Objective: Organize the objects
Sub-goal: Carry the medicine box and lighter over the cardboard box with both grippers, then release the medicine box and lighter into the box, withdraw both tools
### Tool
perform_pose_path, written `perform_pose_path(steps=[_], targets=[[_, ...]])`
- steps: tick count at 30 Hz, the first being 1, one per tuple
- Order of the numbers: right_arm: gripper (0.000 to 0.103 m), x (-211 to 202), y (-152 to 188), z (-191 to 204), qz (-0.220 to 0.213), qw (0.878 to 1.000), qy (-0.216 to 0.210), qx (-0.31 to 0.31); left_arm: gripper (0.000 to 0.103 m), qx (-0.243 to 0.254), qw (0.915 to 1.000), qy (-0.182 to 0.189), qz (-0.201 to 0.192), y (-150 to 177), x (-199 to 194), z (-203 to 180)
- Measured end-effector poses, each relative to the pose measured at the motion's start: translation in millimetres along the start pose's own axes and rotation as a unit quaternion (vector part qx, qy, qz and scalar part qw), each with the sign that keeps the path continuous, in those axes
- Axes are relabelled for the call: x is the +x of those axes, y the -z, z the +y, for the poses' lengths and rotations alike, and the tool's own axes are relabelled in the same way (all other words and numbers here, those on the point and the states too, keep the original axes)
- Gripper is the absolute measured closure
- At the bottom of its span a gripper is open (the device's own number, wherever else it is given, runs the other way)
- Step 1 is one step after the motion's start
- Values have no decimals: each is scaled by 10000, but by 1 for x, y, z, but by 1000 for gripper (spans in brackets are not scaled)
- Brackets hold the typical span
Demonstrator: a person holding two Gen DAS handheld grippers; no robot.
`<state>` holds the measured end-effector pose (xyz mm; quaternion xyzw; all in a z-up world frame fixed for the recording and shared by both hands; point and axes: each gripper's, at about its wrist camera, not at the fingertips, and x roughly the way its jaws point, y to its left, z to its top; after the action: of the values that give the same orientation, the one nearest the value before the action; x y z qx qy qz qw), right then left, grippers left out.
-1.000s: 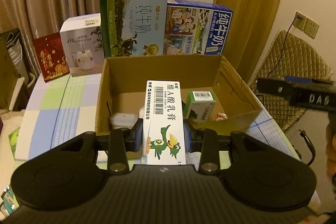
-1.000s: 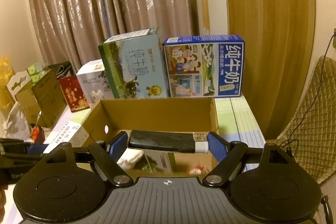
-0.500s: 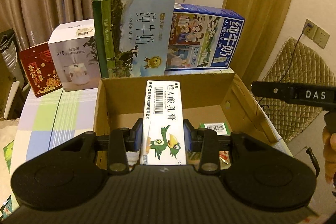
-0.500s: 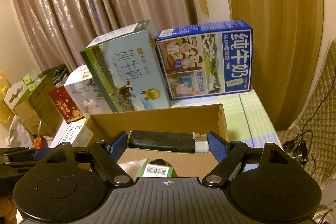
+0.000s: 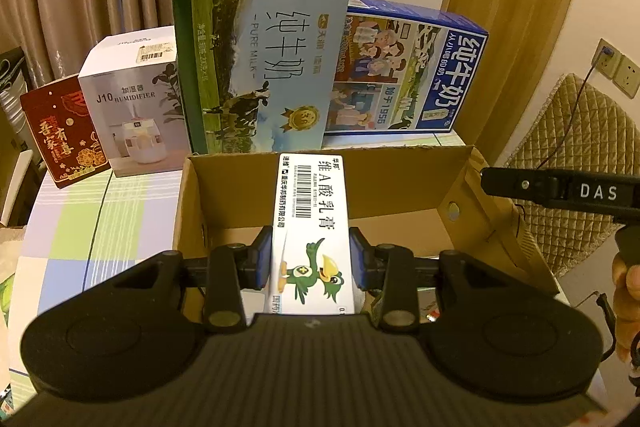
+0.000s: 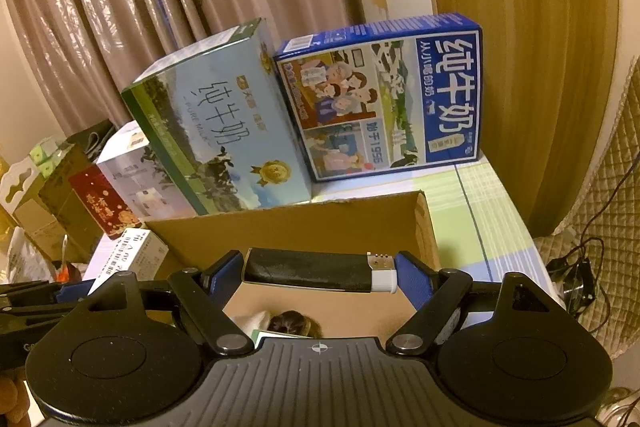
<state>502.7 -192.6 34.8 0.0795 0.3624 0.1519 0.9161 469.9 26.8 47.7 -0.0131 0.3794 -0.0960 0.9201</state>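
1. The left gripper [image 5: 311, 265] is clamped on a white ointment carton [image 5: 312, 227] printed with a green bird. The carton is held lengthwise, its far end out over the open cardboard box [image 5: 192, 211], which looks like a carry pose for lowering it in or lifting it clear.
2. The right gripper [image 6: 320, 273] is closed on a black lighter [image 6: 316, 269], pinched end to end so it lies crosswise between the pads, its white cap toward the right finger. It too hangs above the box, just inside the near part.
3. Only the right wrist view looks down past the lighter to the box floor, where something pale, a dark round thing and a green-edged packet lie; what they are I cannot tell.
4. Only the left wrist view shows the box's right wall and the other tool's black bar marked DAS [image 5: 560, 191] over it.
5. Beyond the box's far wall stand a green milk case [image 5: 260, 63] and a blue milk case [image 5: 408, 75] side by side. Left of them come a white humidifier box [image 5: 132, 107] and a red gift box [image 5: 60, 135], lined up along the table's [image 5: 80, 227] back edge, probably to leave the front free for sorting.
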Motion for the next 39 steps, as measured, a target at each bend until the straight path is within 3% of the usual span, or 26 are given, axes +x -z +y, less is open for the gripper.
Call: perform_pose_path(steps=[9,10,11,12,20,21,23,31,36,39], targets=[[24,13,0,-2,13,9999,17,101,70,-16,10000,28,-6,0,17,0],[24,14,0,-3,25,9999,-10,153,66,8,10000,-14,-13,0,19,0],[24,16,-1,-4,55,9998,-47,208,52,3,10000,-68,-33,1,21,0],[24,19,-1,-6,103,9995,-92,267,45,-27,9999,-98,-80,1,21,0],[24,28,0,-13,102,9991,-152,374,45,-65,9999,-52,-141,7,15,4],[21,29,0,-14,75,9988,-232,414,45,-74,9998,-58,-162,8,14,4],[3,30,-1,-18,26,9978,-364,546,45,-86,9997,-73,-202,8,10,4],[2,8,0,-24,-139,9972,-353,642,41,-202,9993,-53,-313,20,-8,5],[2,-16,12,-26,-74,9979,-276,573,21,-270,9988,-160,-379,32,-26,1],[2,-32,22,-24,13,9988,-232,427,13,-278,9986,-294,-348,40,-37,-3]])
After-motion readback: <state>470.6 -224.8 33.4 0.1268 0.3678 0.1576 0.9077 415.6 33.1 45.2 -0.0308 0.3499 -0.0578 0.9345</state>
